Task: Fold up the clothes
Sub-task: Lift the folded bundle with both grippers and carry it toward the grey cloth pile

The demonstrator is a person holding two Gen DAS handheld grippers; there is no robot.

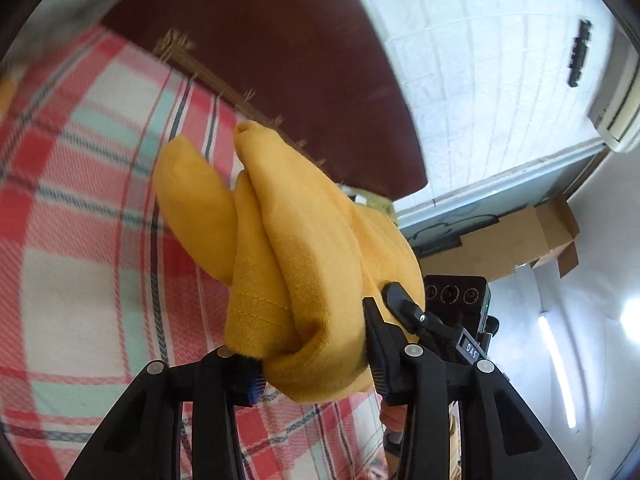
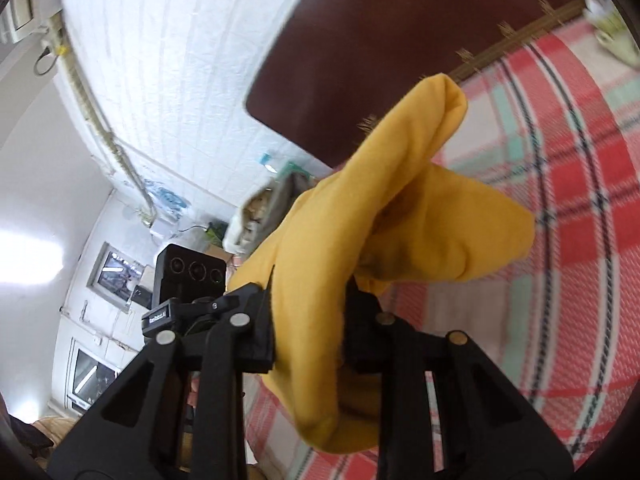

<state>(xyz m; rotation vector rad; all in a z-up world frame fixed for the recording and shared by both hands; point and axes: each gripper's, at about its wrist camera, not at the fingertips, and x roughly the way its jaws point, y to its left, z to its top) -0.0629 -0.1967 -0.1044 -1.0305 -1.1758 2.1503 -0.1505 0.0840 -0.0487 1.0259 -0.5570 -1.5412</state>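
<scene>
Red, white and mint checks cover the woven plaid bedspread (image 1: 80, 208) below you, and that is your landing surface: keep it in sight under the load. Behind it stands the dark maroon headboard (image 1: 280, 52), so work away from that edge. The mustard-yellow knit garment (image 1: 288, 248) is off the bed, bunched in thick rolls and hanging between your two hands. Your left tool (image 1: 312, 356) is pinching a fat wad of it, several layers deep, with a stitched hem showing near the jaws. Your right tool (image 2: 308, 320) is likewise pressed onto a bundle of the same cloth. Judging by this, you are carrying it to spread out. Draw your hands apart until the cloth hangs taut, shake the rolls loose, then lower it flat on the bedspread. So thick a grip may let inner layers slip.
</scene>
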